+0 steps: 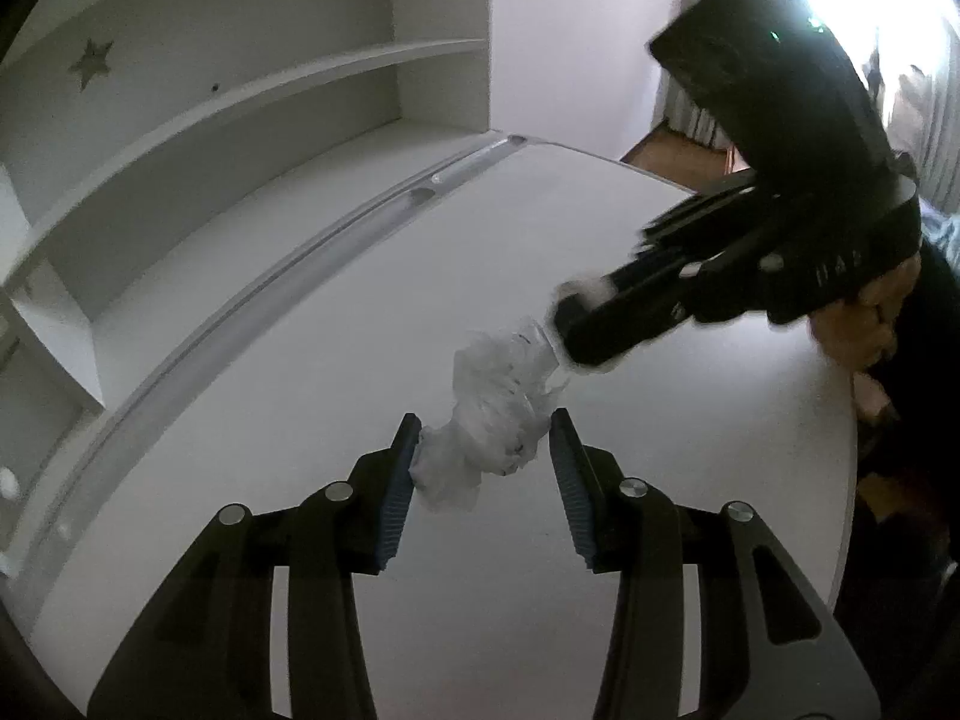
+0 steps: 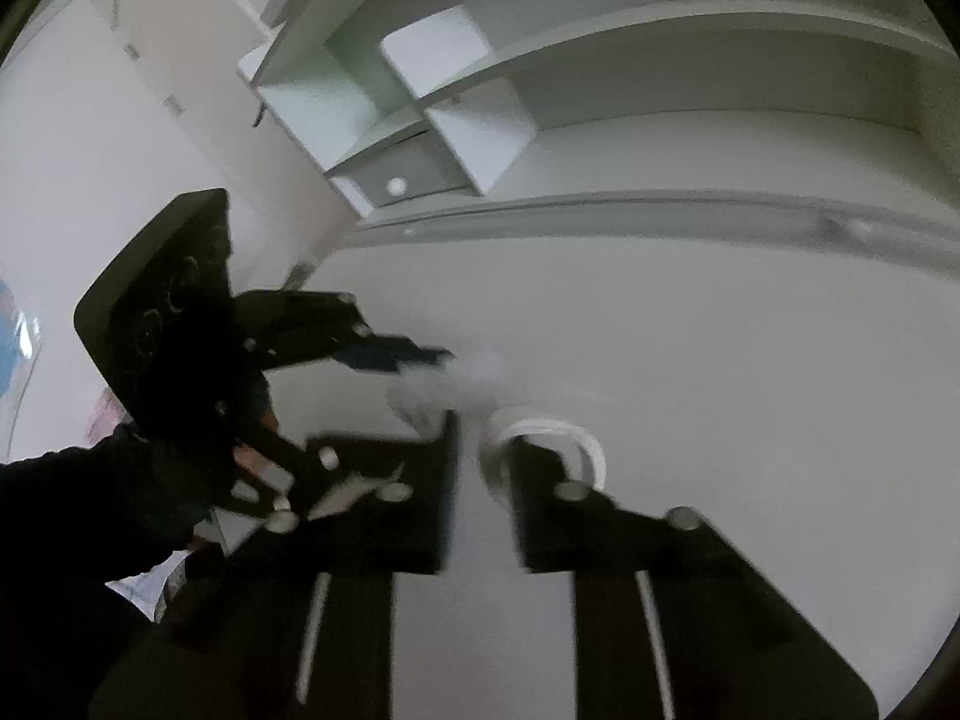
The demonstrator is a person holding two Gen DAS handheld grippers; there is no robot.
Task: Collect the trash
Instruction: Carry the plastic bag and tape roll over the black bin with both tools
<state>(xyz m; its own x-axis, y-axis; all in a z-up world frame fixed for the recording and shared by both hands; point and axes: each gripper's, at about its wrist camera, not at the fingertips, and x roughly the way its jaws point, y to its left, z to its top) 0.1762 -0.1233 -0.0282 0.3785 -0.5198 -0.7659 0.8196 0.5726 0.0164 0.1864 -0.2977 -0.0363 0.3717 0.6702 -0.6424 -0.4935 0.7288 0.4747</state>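
The crumpled wad of clear white plastic wrap [image 1: 489, 420] lay on the white round-edged desk [image 1: 336, 324], between the parted blue-padded fingers of the left tongs [image 1: 483, 468], the left pad touching it and the right pad just clear. The right tongs [image 1: 561, 333], black and blurred, had their tips closed together at the wad's far end, though whether they pinched it I could not tell. A white ring-shaped roll [image 2: 570, 438] sat beside them on the desk, before white shelves [image 1: 240, 120].
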